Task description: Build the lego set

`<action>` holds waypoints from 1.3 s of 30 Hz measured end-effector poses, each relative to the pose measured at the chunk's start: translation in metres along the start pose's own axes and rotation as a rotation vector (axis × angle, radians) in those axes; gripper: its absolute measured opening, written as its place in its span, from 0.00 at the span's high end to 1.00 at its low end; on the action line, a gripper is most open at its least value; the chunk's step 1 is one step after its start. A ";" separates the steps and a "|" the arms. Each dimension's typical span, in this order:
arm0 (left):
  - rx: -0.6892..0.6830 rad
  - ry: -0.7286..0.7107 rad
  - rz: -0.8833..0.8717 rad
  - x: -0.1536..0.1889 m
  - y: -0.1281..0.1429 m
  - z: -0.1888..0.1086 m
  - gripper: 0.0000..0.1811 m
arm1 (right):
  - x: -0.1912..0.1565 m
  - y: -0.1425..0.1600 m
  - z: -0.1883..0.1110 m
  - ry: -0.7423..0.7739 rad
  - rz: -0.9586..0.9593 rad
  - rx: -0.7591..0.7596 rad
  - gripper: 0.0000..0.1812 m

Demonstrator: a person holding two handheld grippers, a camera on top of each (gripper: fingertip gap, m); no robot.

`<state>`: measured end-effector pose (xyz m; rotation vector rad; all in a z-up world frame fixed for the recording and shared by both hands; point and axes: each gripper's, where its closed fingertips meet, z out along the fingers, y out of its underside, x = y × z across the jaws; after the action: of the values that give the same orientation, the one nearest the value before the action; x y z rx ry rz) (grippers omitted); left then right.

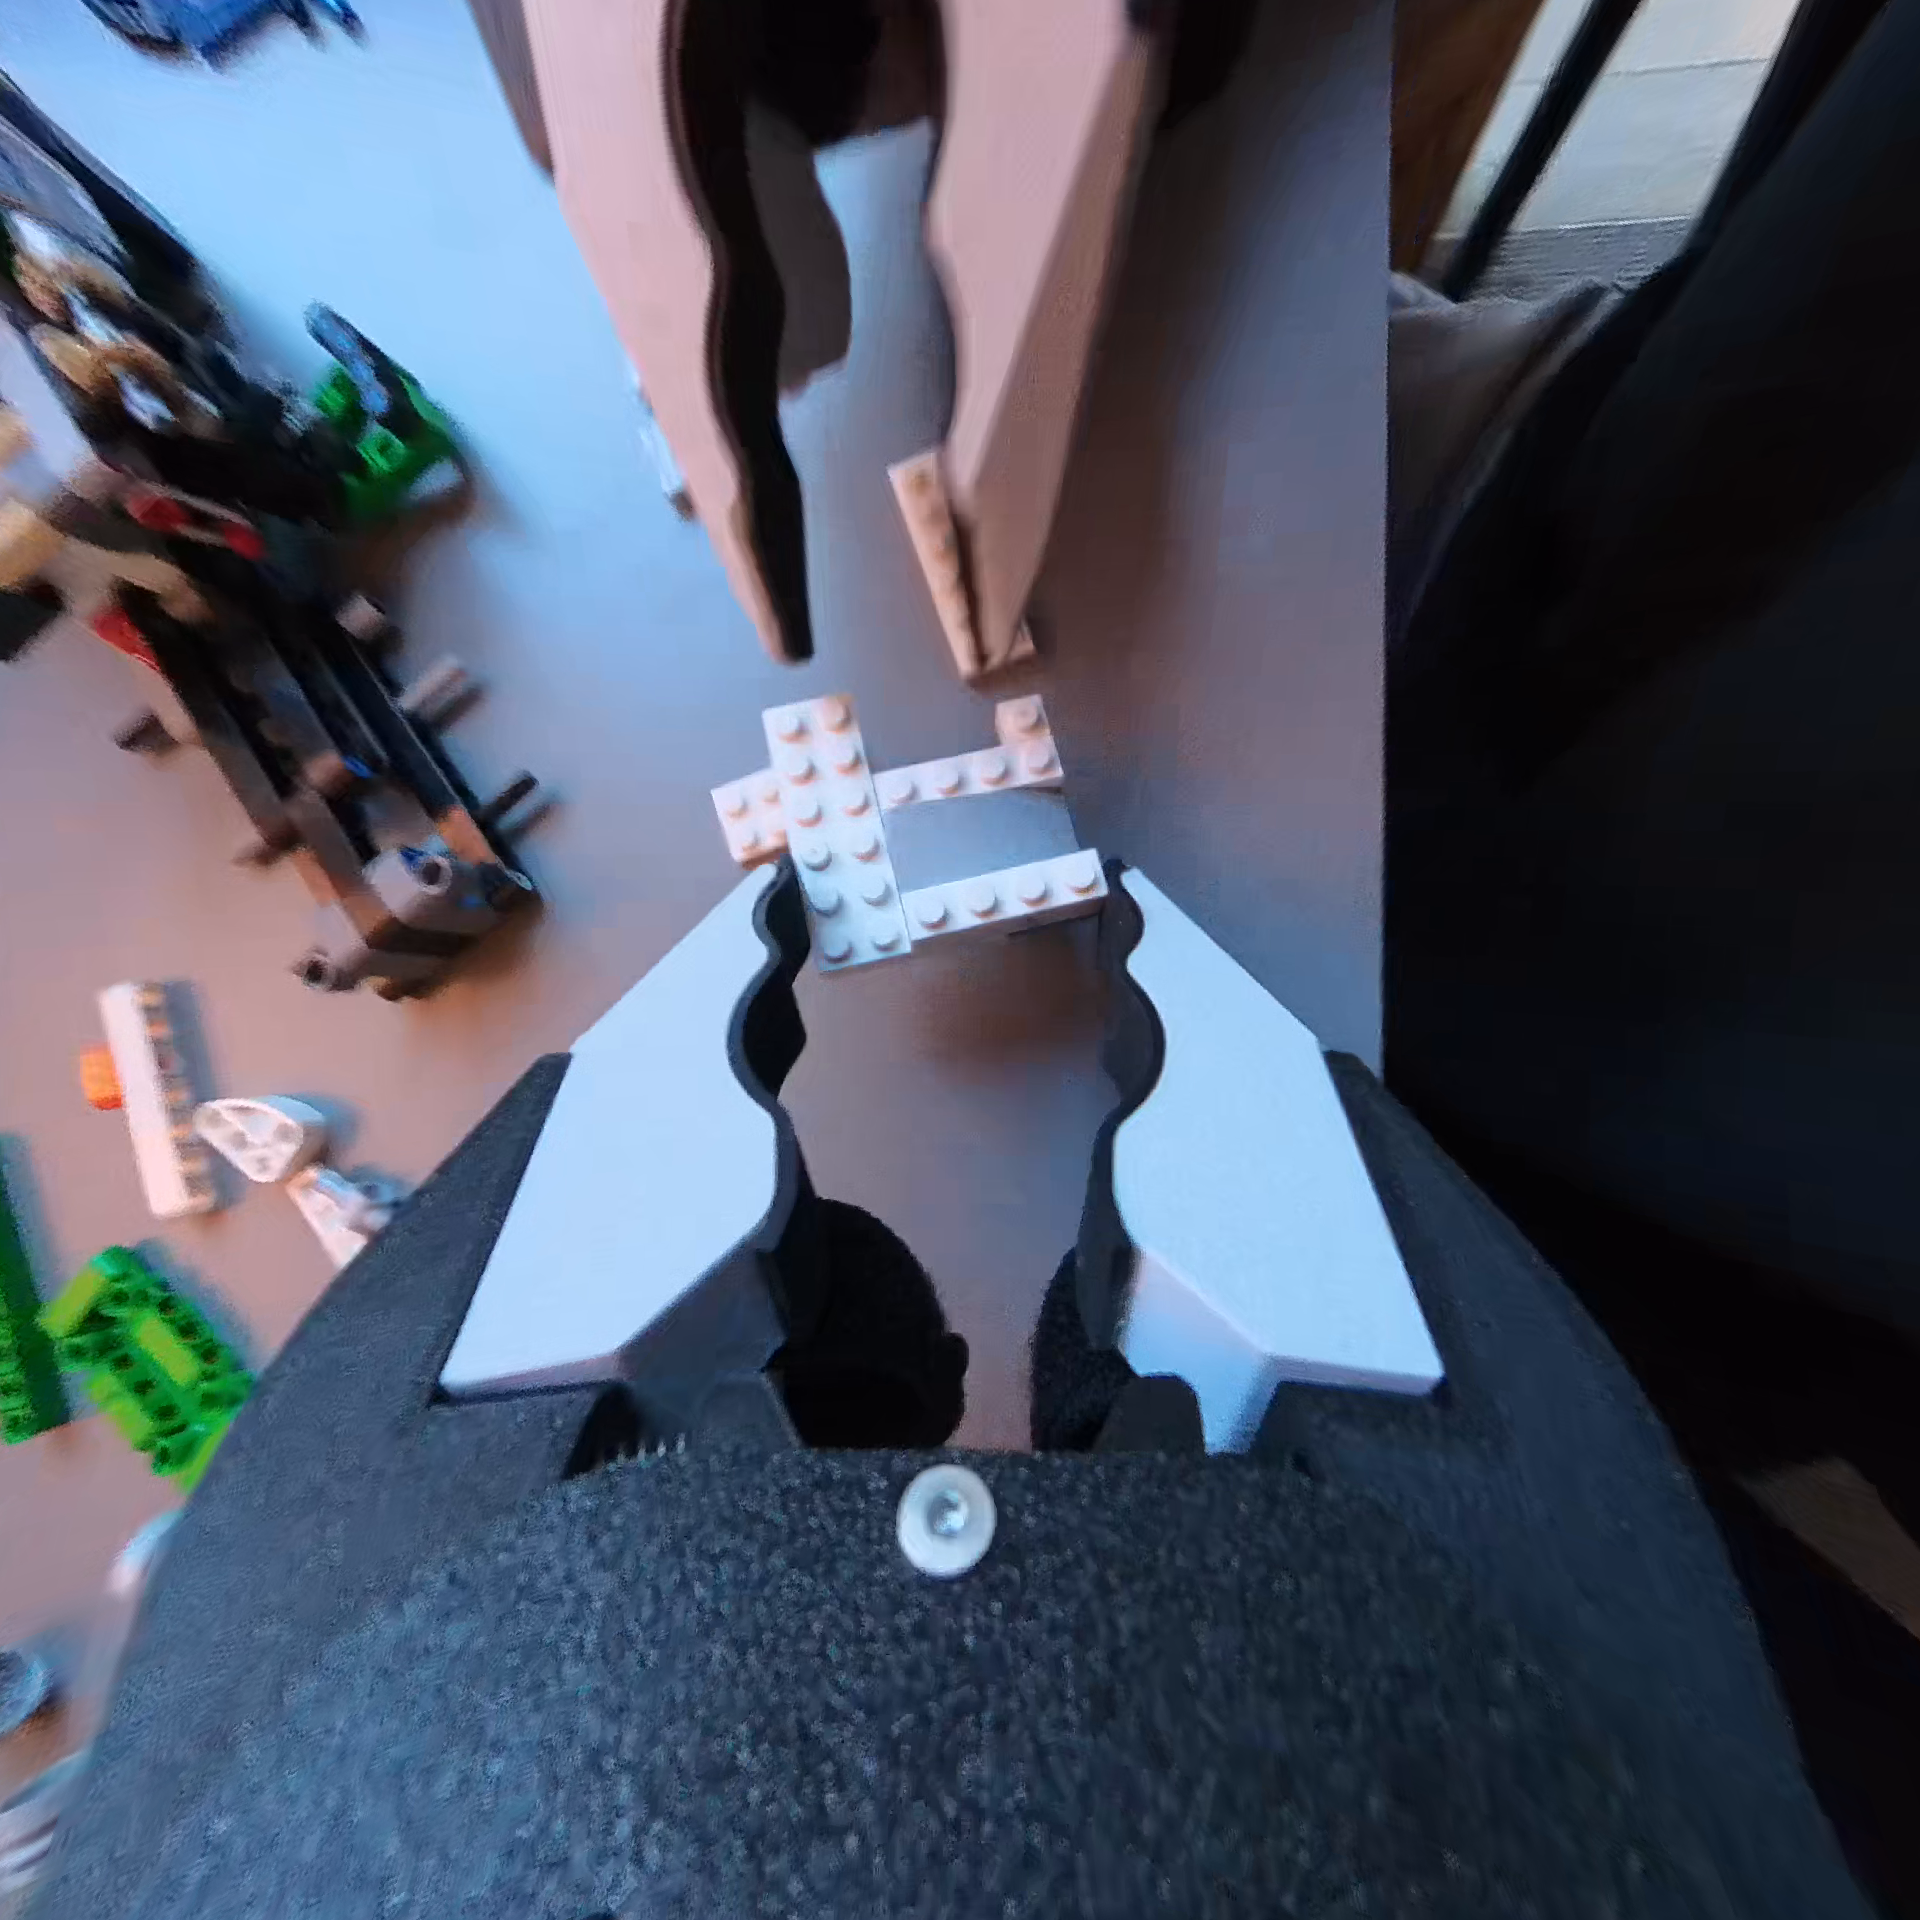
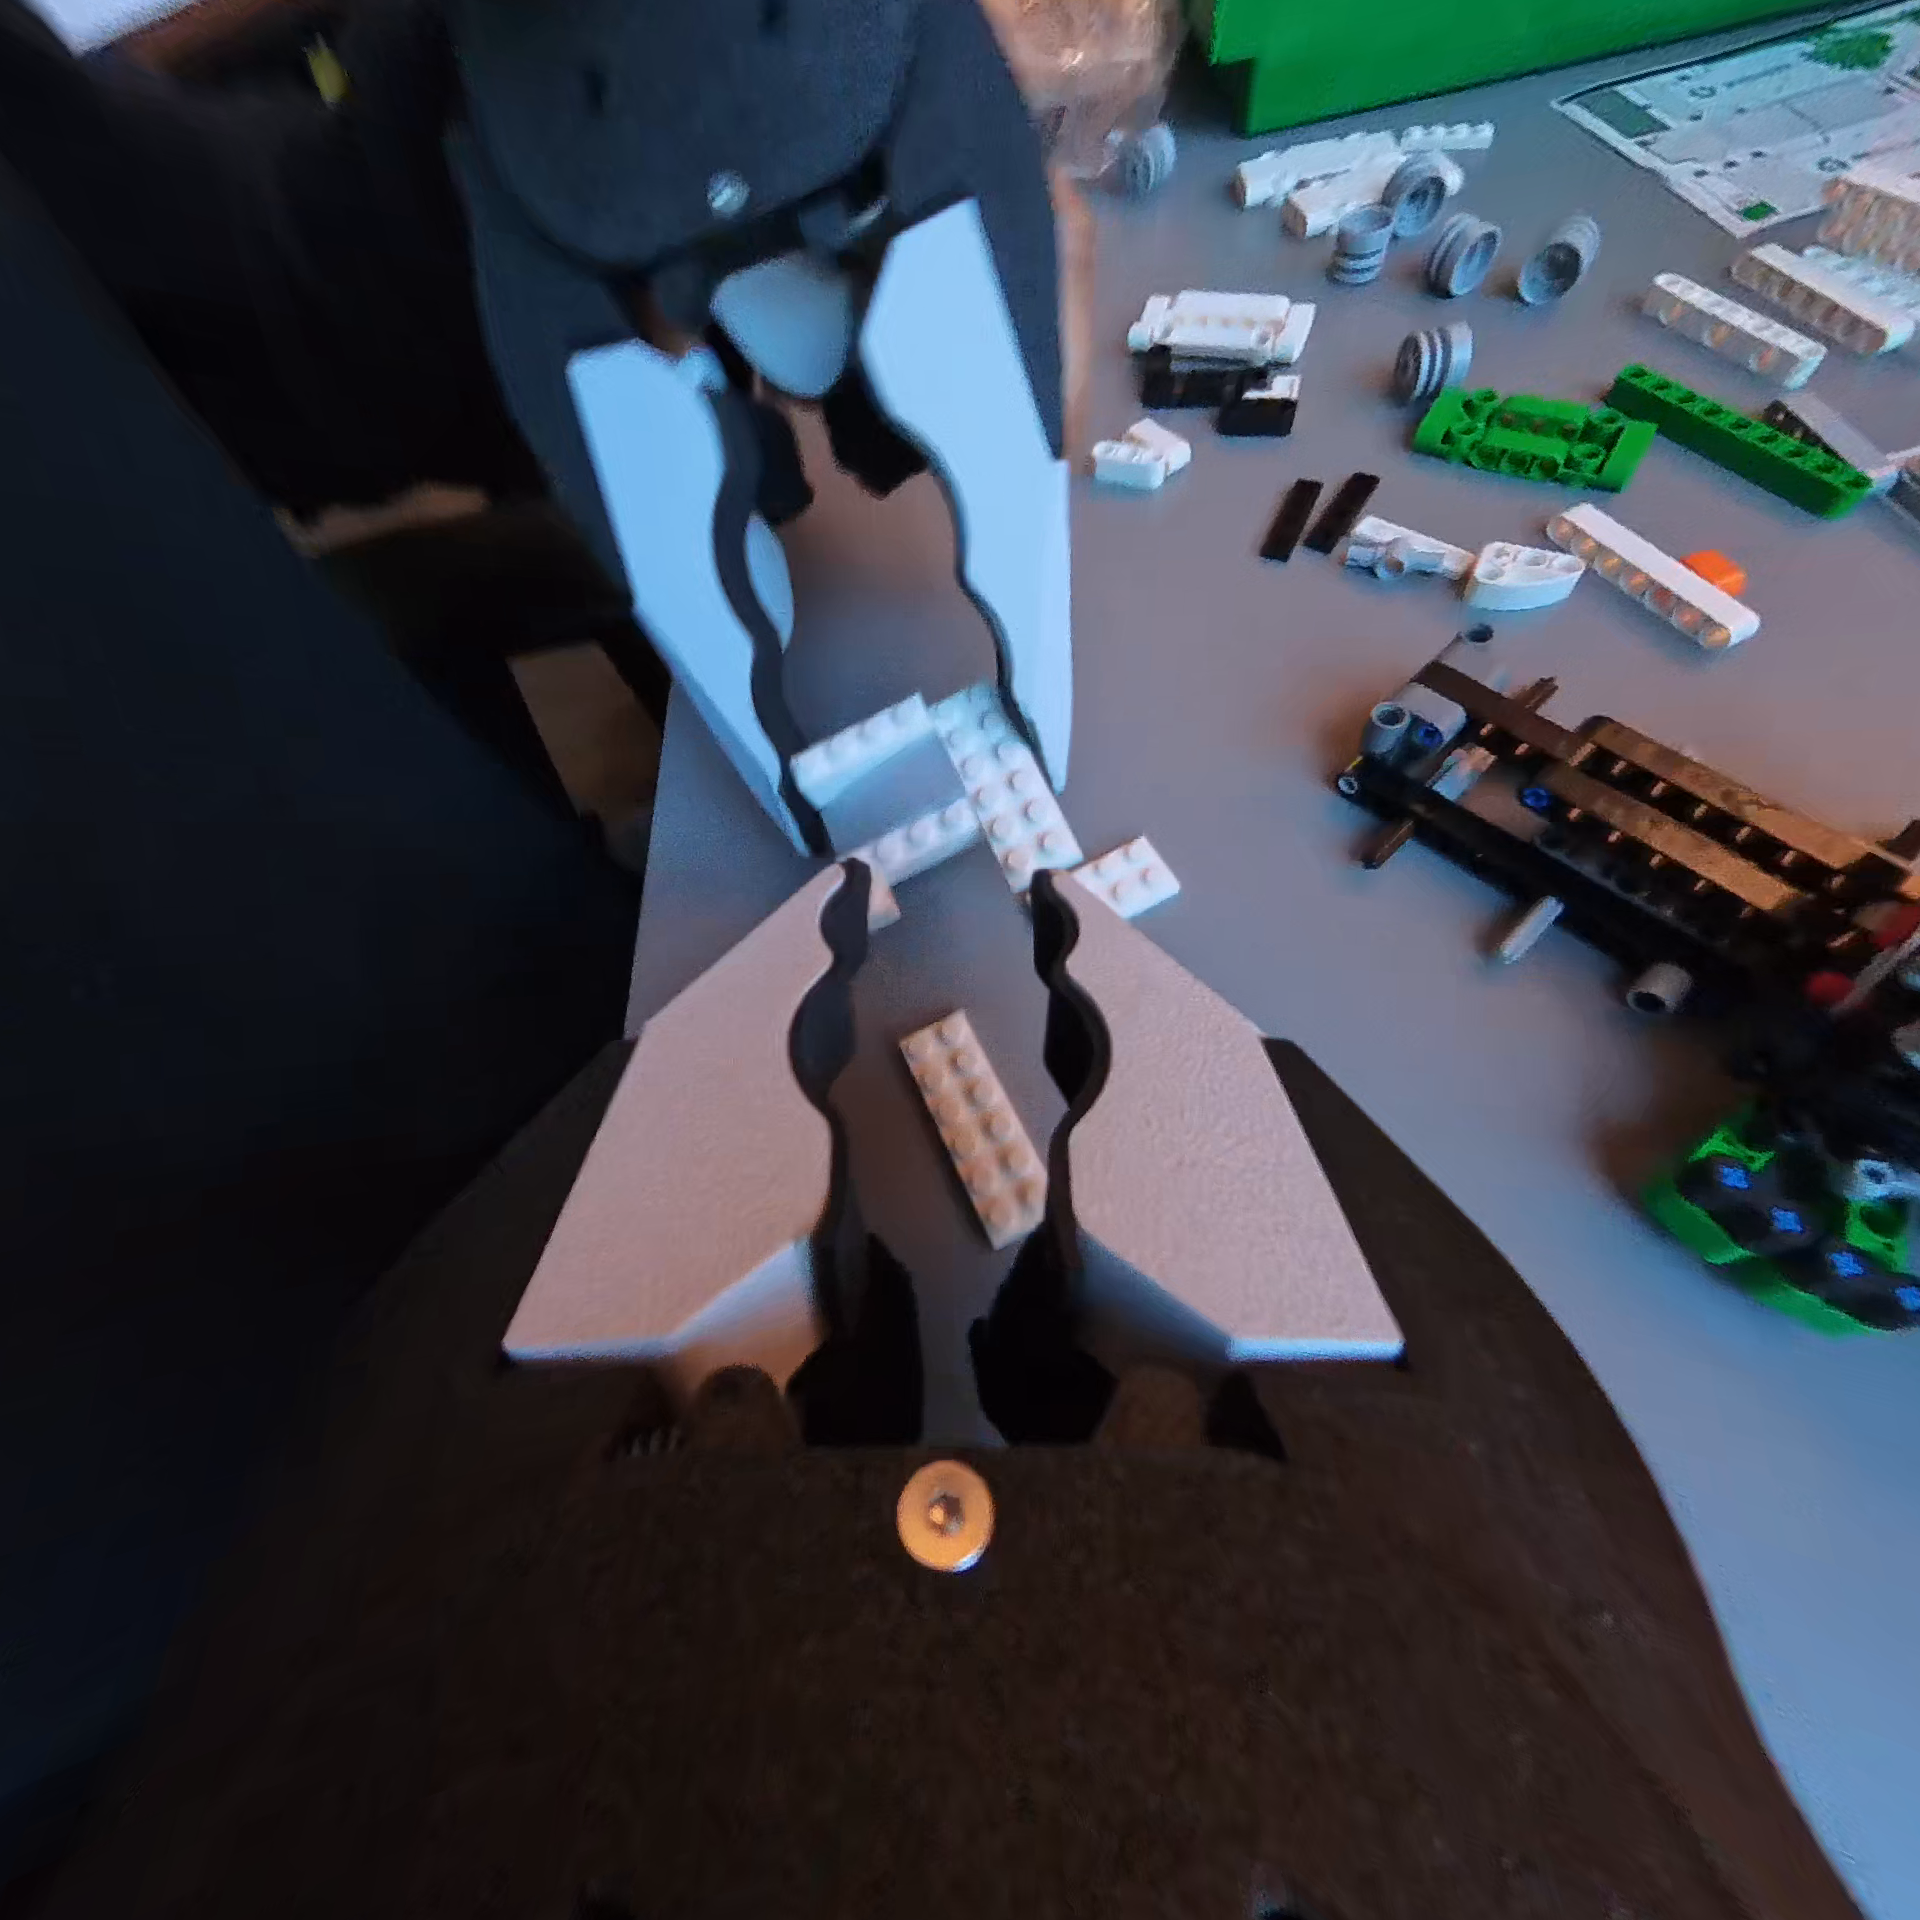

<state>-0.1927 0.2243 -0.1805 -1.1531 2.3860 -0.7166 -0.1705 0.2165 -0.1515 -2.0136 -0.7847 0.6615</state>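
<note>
A white plate assembly (image 1: 894,831), a long studded plate with two thin arms forming a frame, lies on the grey table near its edge. My left gripper (image 1: 951,883) straddles it, a fingertip touching each end. The assembly (image 2: 914,790) and the left gripper (image 2: 925,800) also show in the right wrist view. My right gripper (image 2: 945,878) is open and empty just short of the assembly. A loose white plate (image 2: 971,1127) lies flat on the table between its fingers. In the left wrist view the right gripper (image 1: 894,649) comes in from above, with that plate (image 1: 945,561) beside one finger. A small white plate (image 2: 1127,878) lies beside the assembly.
A black beam chassis (image 2: 1621,831) lies to the right, with green and black parts (image 2: 1787,1236) nearer. Loose white beams, grey wheels (image 2: 1455,239), green beams (image 2: 1527,436), a green box (image 2: 1455,52) and an instruction sheet (image 2: 1745,125) lie farther back. The table edge (image 1: 1387,623) runs right beside the assembly.
</note>
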 end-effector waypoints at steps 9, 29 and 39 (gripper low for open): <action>0.083 -0.215 0.225 -0.002 -0.019 -0.008 0.70 | 0.000 -0.016 0.004 -0.218 0.390 0.119 0.92; 0.694 -0.195 -0.448 -0.028 -0.027 -0.064 0.77 | 0.021 -0.037 -0.024 -0.047 0.455 0.441 0.98; 0.704 -0.182 -0.576 -0.050 -0.021 -0.062 0.76 | 0.049 -0.035 -0.040 0.039 0.579 0.533 0.98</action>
<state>-0.1849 0.2699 -0.1123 -1.4745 1.4292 -1.4112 -0.1204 0.2468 -0.1097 -1.7320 0.0337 1.0268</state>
